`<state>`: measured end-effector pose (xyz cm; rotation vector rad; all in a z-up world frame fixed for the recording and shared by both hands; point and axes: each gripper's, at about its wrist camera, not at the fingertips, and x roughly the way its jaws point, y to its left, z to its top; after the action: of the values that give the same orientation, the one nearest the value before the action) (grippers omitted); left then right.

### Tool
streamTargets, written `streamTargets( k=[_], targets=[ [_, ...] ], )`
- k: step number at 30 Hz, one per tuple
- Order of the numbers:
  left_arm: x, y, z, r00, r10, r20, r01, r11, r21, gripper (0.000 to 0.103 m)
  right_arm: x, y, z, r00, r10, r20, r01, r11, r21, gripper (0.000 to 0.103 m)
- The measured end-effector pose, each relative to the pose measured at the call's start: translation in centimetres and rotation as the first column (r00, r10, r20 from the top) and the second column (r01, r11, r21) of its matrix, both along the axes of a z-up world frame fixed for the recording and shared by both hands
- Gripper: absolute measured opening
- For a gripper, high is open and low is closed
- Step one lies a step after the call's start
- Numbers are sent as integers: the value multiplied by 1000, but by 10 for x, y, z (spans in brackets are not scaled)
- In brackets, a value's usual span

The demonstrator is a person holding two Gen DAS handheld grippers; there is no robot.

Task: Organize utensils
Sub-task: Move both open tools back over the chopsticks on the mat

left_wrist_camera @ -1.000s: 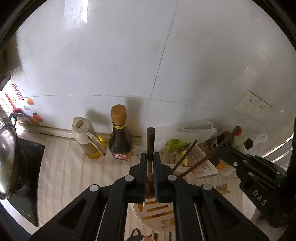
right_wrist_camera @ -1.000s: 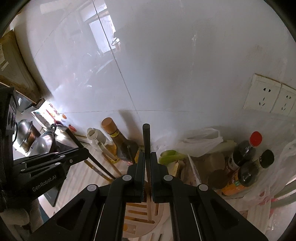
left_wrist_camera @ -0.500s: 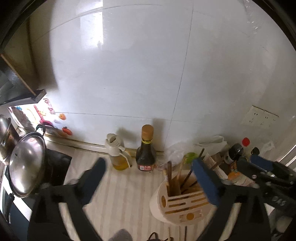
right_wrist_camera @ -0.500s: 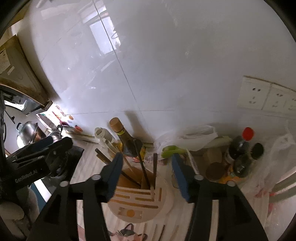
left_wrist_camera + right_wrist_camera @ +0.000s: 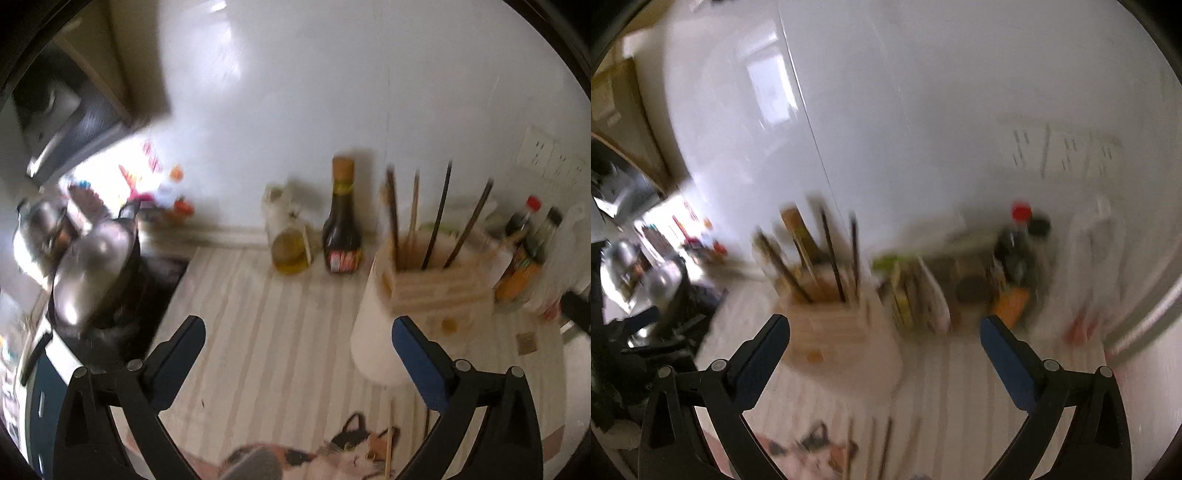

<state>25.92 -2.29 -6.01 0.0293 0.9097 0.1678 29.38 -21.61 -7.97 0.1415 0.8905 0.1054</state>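
Note:
A cream and wood utensil holder [image 5: 424, 295] stands on the striped counter, with several dark chopsticks [image 5: 439, 214] upright in it. My left gripper [image 5: 298, 325] is open and empty, back from the holder and to its left. In the right wrist view the holder [image 5: 827, 325] and its chopsticks [image 5: 831, 251] sit left of centre. My right gripper [image 5: 883, 321] is opening its jaws wide, and nothing lies between them. A few loose chopsticks [image 5: 882, 443] lie on the counter near the bottom edge, by a patterned cloth [image 5: 332, 458]. Both views are blurred by motion.
A dark sauce bottle [image 5: 341, 229] and an oil dispenser [image 5: 290, 243] stand against the white wall. A pot with a steel lid [image 5: 92, 266] sits on the stove at left. More bottles [image 5: 524, 251] and packets [image 5: 923, 295] crowd the right of the holder.
Both grippers were shut on chopsticks held in the holder. They have let go, opened wide and pulled back, so the holder now looks smaller and farther away.

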Motion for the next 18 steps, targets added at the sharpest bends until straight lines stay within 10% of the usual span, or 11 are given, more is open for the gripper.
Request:
streamTargets(
  k=[9,18],
  targets=[
    [-20,-10,-118,960,-16,-278,4,999,-44,101,-18,-22,-159,922,-53,-384,75,996,43,57],
    [-22,-18,-191,890,-21,-455,-7,998,-61,90,-6,15,-251,837,-10,-547,9,1000,-4,31]
  ],
)
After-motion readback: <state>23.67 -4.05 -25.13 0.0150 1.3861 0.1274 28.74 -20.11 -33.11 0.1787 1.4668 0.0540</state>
